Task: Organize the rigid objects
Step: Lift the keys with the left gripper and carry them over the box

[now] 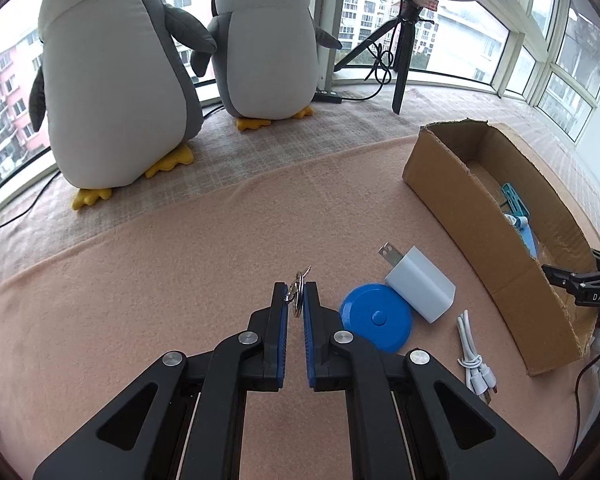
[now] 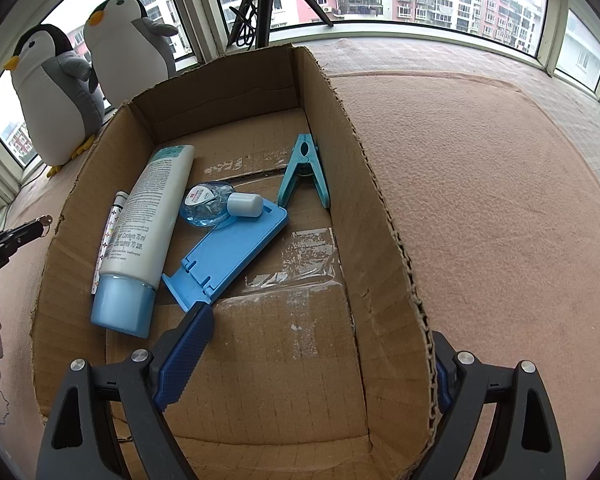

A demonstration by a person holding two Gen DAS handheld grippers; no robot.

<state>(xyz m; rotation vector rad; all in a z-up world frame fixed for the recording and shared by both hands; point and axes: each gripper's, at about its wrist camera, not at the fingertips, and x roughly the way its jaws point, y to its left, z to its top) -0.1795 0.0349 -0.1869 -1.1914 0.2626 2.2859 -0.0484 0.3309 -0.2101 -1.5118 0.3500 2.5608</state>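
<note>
Left claw (image 1: 296,294) was clamped on a key ring (image 1: 298,298); right claw (image 2: 324,356), spread wide, straddled the cardboard box (image 2: 384,232) wall at three o'clock.

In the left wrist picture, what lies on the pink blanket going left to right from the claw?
Key ring in the left claw → blue round disc → white charger plug → white cable → cardboard box.

White letters "DAS" stand on the black right gripper (image 1: 598,298) at the frame's edge. Inside the cardboard box (image 2: 384,216), the white tube (image 2: 148,216) reads "Contents 70 ml". The small bottle's (image 2: 208,206) red-and-white label is seemingly too blurred to read.
</note>
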